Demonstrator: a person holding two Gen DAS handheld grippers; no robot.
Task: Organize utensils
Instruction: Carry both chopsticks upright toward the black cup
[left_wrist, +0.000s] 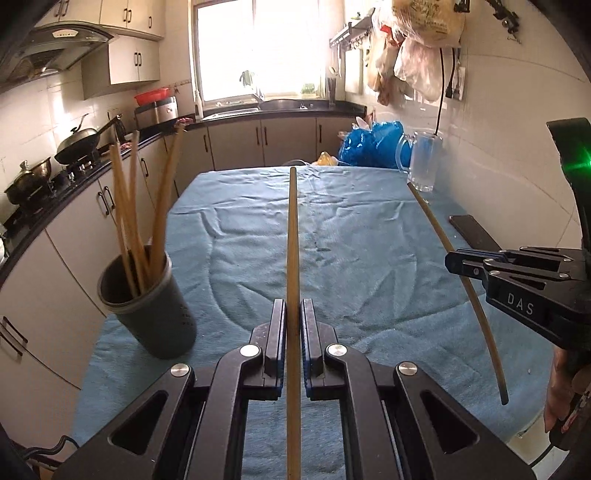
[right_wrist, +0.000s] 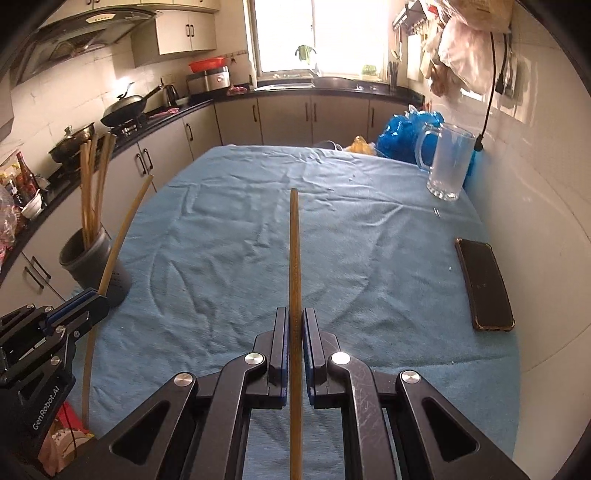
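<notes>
My left gripper (left_wrist: 293, 314) is shut on a light wooden chopstick (left_wrist: 292, 236) that points forward over the blue cloth. My right gripper (right_wrist: 294, 321) is shut on a darker wooden chopstick (right_wrist: 294, 251), also pointing forward. Each gripper shows in the other's view: the right one (left_wrist: 452, 258) with its chopstick (left_wrist: 476, 295), the left one (right_wrist: 99, 299) with its chopstick (right_wrist: 114, 251). A dark grey holder cup (left_wrist: 147, 314) with several chopsticks (left_wrist: 129, 206) stands at the table's left edge, left of my left gripper. It also shows in the right wrist view (right_wrist: 92, 266).
A blue cloth (right_wrist: 332, 240) covers the table. A glass mug (right_wrist: 448, 166) stands at the far right. A black phone (right_wrist: 484, 284) lies near the right wall. Blue plastic bags (right_wrist: 402, 129) sit behind the table. Kitchen counters with pans (right_wrist: 125, 107) run along the left.
</notes>
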